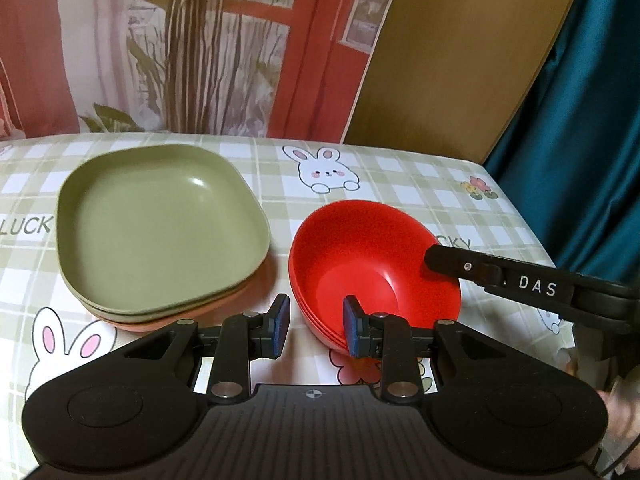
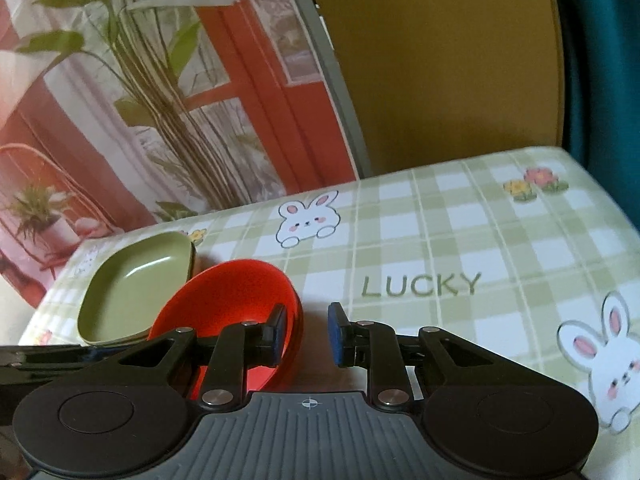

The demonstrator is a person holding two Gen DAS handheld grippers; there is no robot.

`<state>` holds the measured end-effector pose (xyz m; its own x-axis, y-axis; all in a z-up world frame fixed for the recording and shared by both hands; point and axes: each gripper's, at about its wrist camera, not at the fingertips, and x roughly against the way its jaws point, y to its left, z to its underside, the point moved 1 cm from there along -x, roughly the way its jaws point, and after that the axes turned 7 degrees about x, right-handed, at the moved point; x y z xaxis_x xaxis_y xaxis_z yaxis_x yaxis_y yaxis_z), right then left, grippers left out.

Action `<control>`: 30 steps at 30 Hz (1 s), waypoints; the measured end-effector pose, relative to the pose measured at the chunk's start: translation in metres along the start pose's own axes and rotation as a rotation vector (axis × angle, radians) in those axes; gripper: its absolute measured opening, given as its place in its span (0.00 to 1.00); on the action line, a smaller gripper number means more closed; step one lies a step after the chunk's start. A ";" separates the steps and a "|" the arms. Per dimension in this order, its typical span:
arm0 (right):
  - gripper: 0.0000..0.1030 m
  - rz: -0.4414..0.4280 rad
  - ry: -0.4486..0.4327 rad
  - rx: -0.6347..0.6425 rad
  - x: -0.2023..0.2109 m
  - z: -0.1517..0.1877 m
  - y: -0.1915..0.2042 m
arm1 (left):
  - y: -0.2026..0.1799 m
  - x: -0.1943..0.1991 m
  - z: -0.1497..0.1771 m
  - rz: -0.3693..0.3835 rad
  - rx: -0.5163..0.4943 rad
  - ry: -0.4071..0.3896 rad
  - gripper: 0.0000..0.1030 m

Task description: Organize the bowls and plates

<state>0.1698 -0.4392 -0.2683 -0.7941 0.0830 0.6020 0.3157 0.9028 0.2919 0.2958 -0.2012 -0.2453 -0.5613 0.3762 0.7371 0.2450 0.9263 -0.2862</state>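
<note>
Both grippers stand spread. Left gripper [image 1: 316, 326] straddles the red bowl stack's [image 1: 372, 256] near rim; right gripper [image 2: 307, 334] straddles its far-side rim.

The table [image 1: 400, 184] is wearing a green-and-white checked cloth printed with white rabbits, small flowers and the word LUCKY. Two stacks are sitting directly on it. On the left, a stack of square plates [image 1: 160, 228] is resting flat, with an olive-green plate on top, a second green one beneath it and an orange-pink plate at the bottom, touching the cloth. Just beside it on the right, a stack of red bowls [image 1: 372, 256] is standing upright, nested one inside another. A narrow strip of cloth is showing between the two stacks, so they are lying apart.
</note>
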 end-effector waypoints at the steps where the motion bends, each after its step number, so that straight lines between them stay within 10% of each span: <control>1: 0.21 -0.005 -0.001 -0.011 0.000 0.002 0.000 | 0.000 -0.001 0.000 0.002 0.003 0.004 0.29; 30: 0.14 -0.013 -0.084 -0.087 0.014 0.000 0.028 | 0.008 0.023 -0.008 0.072 0.031 -0.057 0.29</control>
<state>0.1675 -0.4130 -0.2516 -0.8383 0.1099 0.5340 0.3460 0.8642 0.3652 0.2908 -0.1851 -0.2257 -0.5877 0.4411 0.6782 0.2617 0.8969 -0.3565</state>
